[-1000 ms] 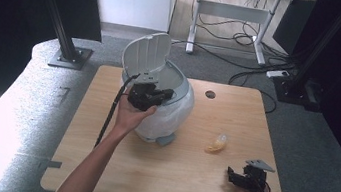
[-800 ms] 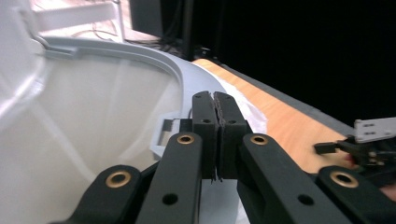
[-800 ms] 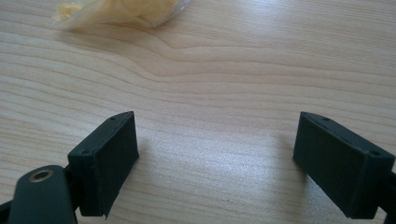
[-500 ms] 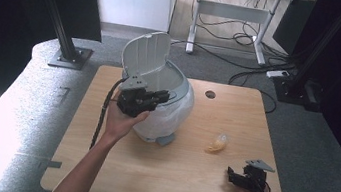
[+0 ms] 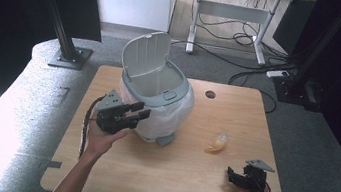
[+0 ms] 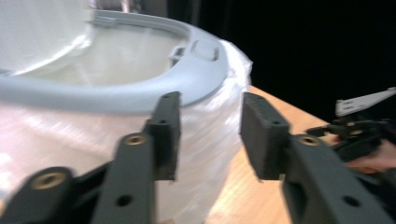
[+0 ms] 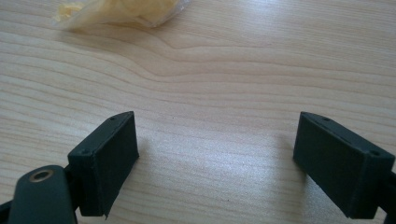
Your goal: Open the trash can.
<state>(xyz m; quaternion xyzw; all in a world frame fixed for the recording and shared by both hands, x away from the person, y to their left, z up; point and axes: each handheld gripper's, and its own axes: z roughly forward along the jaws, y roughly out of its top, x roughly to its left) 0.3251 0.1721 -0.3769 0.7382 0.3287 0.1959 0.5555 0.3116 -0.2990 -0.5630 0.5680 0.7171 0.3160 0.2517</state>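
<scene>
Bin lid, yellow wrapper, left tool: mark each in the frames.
bin lid (image 5: 145, 53), high view, middle of the raised lid's inner face
yellow wrapper (image 5: 217, 142), high view, middle of the crumpled packet
left tool (image 6: 209, 133), left gripper view, gap midway between its open fingertips

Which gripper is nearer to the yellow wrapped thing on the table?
Right. The right gripper rests just below-right of the yellow wrapped thing; the left gripper is farther, beside the bin.
</scene>
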